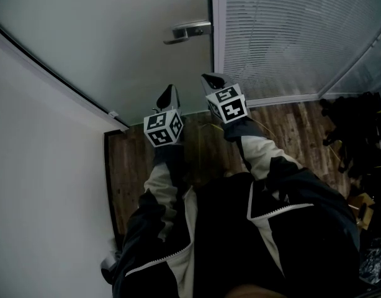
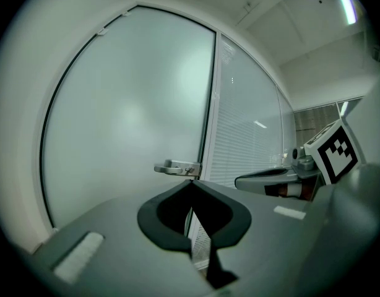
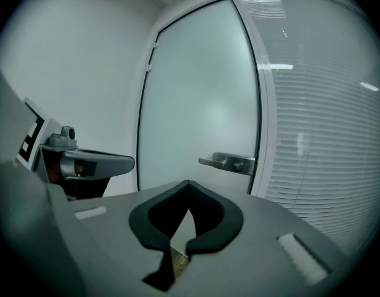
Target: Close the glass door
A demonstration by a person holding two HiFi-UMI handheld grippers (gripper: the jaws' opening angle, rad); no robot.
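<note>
Both jaws of the left hand-held gripper (image 2: 191,184) are pressing together at their black-padded tips, and nothing is sitting between them. We are carrying the right hand-held gripper (image 3: 189,184) the same way, with its jaws shut on nothing.

From the head view, we are pointing the two of them side by side at the frosted glass door (image 1: 116,36). The right one is reaching a little further forward, and each one's black-and-white marker cube (image 1: 163,128) is facing up at us.

The door is standing straight ahead. Its handle-side edge is lying against the white frame, so it looks shut. The silver lever handle (image 1: 189,30) is sticking out near that edge, pointing left. Both pairs of jaws are staying clear of it (in each gripper view it is showing beyond the closed tips, well apart from them).

To the right of the frame, a white slatted blind panel (image 1: 290,36) is running along. A plain white wall (image 1: 35,166) is closing in on the left.

Under us, the brown wooden plank floor (image 1: 197,154) is showing between the black-and-white jacket sleeves (image 1: 265,157). Some dark gear (image 1: 358,129) is lying on the floor at the far right, too dim for us to tell what it is.
</note>
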